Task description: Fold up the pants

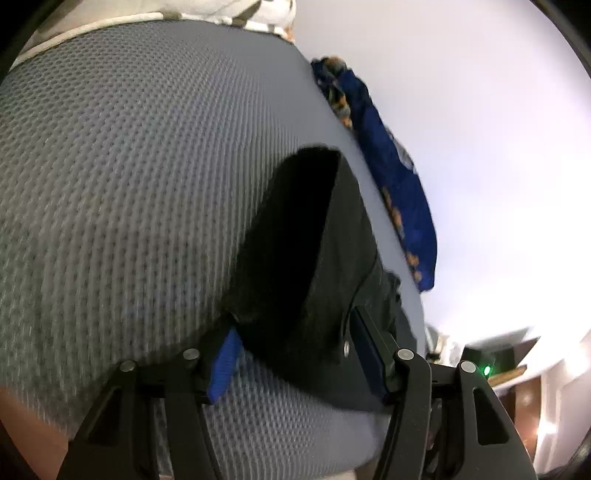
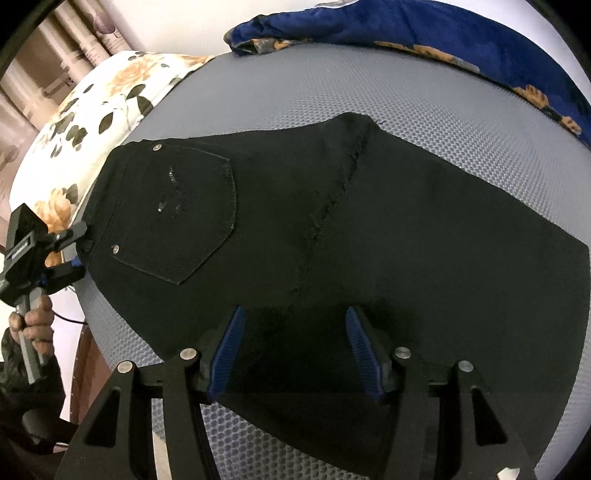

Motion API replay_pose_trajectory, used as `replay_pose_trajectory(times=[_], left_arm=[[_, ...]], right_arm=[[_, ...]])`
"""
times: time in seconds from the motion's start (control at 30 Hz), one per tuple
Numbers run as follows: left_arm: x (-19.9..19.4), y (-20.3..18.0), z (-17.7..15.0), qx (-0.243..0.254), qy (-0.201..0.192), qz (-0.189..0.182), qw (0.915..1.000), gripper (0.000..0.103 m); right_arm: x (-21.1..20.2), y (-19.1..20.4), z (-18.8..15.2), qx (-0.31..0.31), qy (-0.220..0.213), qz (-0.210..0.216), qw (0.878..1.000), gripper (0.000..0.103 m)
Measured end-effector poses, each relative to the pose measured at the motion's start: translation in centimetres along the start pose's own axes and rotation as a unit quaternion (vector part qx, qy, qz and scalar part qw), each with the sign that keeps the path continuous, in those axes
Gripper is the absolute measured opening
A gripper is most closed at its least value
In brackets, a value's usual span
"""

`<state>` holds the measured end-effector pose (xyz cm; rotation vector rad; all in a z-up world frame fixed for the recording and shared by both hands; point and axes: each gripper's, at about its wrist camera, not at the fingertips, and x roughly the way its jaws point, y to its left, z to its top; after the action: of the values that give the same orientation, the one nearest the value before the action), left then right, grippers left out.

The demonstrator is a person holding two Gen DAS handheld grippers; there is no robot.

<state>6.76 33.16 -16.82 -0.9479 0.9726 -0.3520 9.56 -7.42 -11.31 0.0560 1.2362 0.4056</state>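
Observation:
Black pants (image 2: 332, 229) lie flat on a grey mesh mattress (image 2: 424, 96), back pocket (image 2: 177, 218) facing up and waistband to the left. My right gripper (image 2: 294, 312) points steeply down over the near edge of the pants. Its blue pads (image 2: 364, 350) stand well apart, and cloth lies under and between them without being pinched. My left gripper (image 2: 72, 251) sits at the waistband edge on the far left, held by a hand (image 2: 35, 321). In the left wrist view it (image 1: 295, 321) is open, with a waistband corner (image 1: 306, 240) and its rivet (image 1: 347, 347) lying loosely between the fingers.
A blue blanket with orange flowers (image 2: 461, 33) runs along the mattress's far edge, also visible as a blue blanket (image 1: 388, 166) in the left wrist view. A white floral pillow (image 2: 99, 103) lies beyond the waistband. The mattress's left edge (image 2: 92, 325) drops off near the left gripper.

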Motion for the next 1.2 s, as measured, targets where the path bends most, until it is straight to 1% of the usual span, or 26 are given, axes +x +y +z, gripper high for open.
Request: replay_pose_trajectory(times=[0.07,0.13,0.2,0.23,0.27,0.3,0.37,0.47,0.53,0.6,0.63,0.73,0.8,0.83,0.87,0.97,1.0,1.07,1.17,1.2], left_arm=[[0.4,-0.2,0.5,0.01,-0.007,0.009,0.9999,0.059],[1.1,-1.1,0.5,0.04,-0.013,0.024,0.9988,0.058],[1.5,-1.6,0.4,0.059,-0.019,0.04,0.9973,0.055],[1.6,-2.0,0.2,0.069,-0.019,0.046,0.9964,0.047],[1.8,-2.1,0.1,0.073,-0.015,0.055,0.9957,0.038],[2.0,-2.3,0.2,0.072,-0.01,0.058,0.9957,0.032],[1.7,-3.1,0.3,0.066,-0.01,0.046,0.9967,0.027],[1.3,-6.5,0.4,0.093,-0.013,0.047,0.9944,0.026],[1.0,-9.3,0.1,0.114,-0.015,0.028,0.993,0.025],[0.8,-12.9,-0.4,0.14,-0.013,-0.005,0.9901,0.025],[0.9,-14.2,-0.6,0.149,-0.011,-0.014,0.9887,0.025],[2.1,-18.8,-1.9,0.183,0.01,-0.044,0.9821,0.024],[3.7,-21.7,-2.9,0.203,0.036,-0.057,0.9769,0.024],[4.5,-22.9,-3.6,0.214,0.044,-0.059,0.9741,0.024],[5.7,-24.5,-4.4,0.231,0.056,-0.063,0.9694,0.024],[9.1,-27.7,-6.8,0.26,0.093,-0.067,0.9587,0.023],[10.4,-28.6,-7.7,0.273,0.105,-0.065,0.9539,0.023],[13.0,-30.3,-9.9,0.3,0.128,-0.058,0.9435,0.023],[16.8,-31.5,-12.7,0.306,0.17,-0.057,0.935,0.023],[17.9,-31.8,-13.7,0.314,0.178,-0.051,0.9312,0.023]], right_arm=[[0.0,0.1,-0.1,-0.001,0.0,0.0,1.0,0.057],[0.1,0.2,-0.1,-0.003,-0.002,-0.001,1.0,0.059],[0.0,0.3,0.0,-0.001,-0.004,0.0,1.0,0.059],[0.0,0.2,0.0,0.002,-0.006,0.002,1.0,0.06],[-0.2,0.0,0.1,0.009,-0.009,0.008,1.0,0.06],[-0.5,-0.3,0.2,0.018,-0.013,0.016,1.0,0.06],[-1.4,-0.9,0.4,0.033,-0.029,0.026,0.999,0.06],[-3.4,-2.2,0.9,0.048,-0.054,0.024,0.997,0.06],[-4.8,-3.3,1.1,0.058,-0.071,0.023,0.995,0.06],[-6.3,-4.7,1.1,0.072,-0.088,0.022,0.993,0.06],[-7.0,-5.3,1.0,0.079,-0.096,0.023,0.992,0.06],[-9.6,-7.9,0.2,0.109,-0.12,0.03,0.986,0.061],[-10.8,-9.6,-0.4,0.142,-0.128,0.064,0.979,0.061],[-11.7,-11.0,-0.9,0.168,-0.133,0.098,0.972,0.061],[-12.2,-11.7,-1.3,0.181,-0.137,0.112,0.967,0.061],[-14.1,-14.1,-2.5,0.214,-0.158,0.137,0.954,0.062],[-14.6,-14.9,-2.9,0.222,-0.163,0.141,0.951,0.062],[-15.3,-16.0,-3.6,0.231,-0.171,0.137,0.948,0.062],[-15.8,-17.6,-4.6,0.237,-0.172,0.127,0.948,0.062],[-15.8,-18.2,-5.0,0.242,-0.172,0.127,0.947,0.062]])
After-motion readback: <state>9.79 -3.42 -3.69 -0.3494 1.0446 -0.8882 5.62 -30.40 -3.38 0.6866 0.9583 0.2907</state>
